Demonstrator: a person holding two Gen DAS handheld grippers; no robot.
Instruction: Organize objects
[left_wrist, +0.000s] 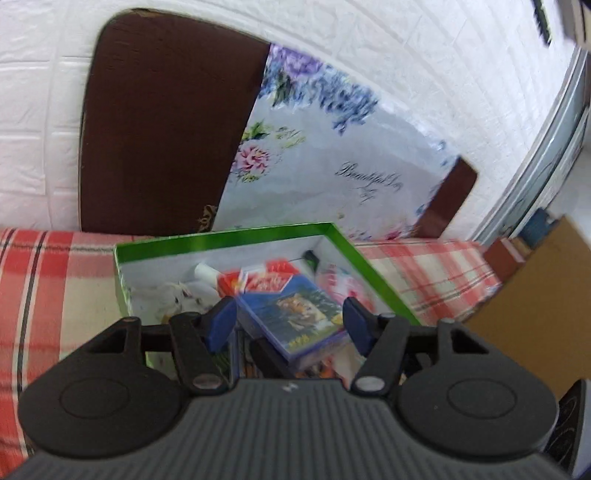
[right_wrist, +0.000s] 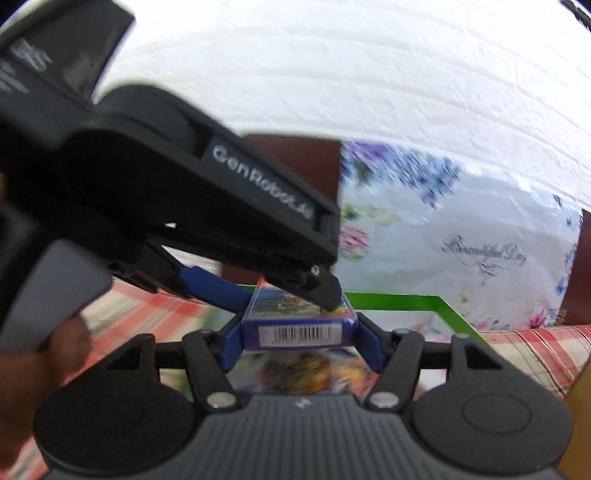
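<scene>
A blue card box with a tiger picture (left_wrist: 303, 317) hangs over the green-rimmed open box (left_wrist: 225, 234). My right gripper (right_wrist: 299, 339) is shut on the blue card box (right_wrist: 299, 330), gripping its barcode end. My left gripper (left_wrist: 288, 325) is open, its blue fingers on either side of the card box with gaps showing. In the right wrist view the left gripper's fingers (right_wrist: 214, 290) reach over the card box from the upper left. Inside the green box (right_wrist: 406, 302) lie a red card pack (left_wrist: 266, 280), a white tube (left_wrist: 205, 273) and a black item (left_wrist: 310, 256).
The green box rests on a red-and-white checked cloth (left_wrist: 55, 280). Behind it a dark brown board (left_wrist: 166, 122) and a floral plastic sheet (left_wrist: 332, 155) lean on the white brick wall. A cardboard box (left_wrist: 535, 295) stands at the right.
</scene>
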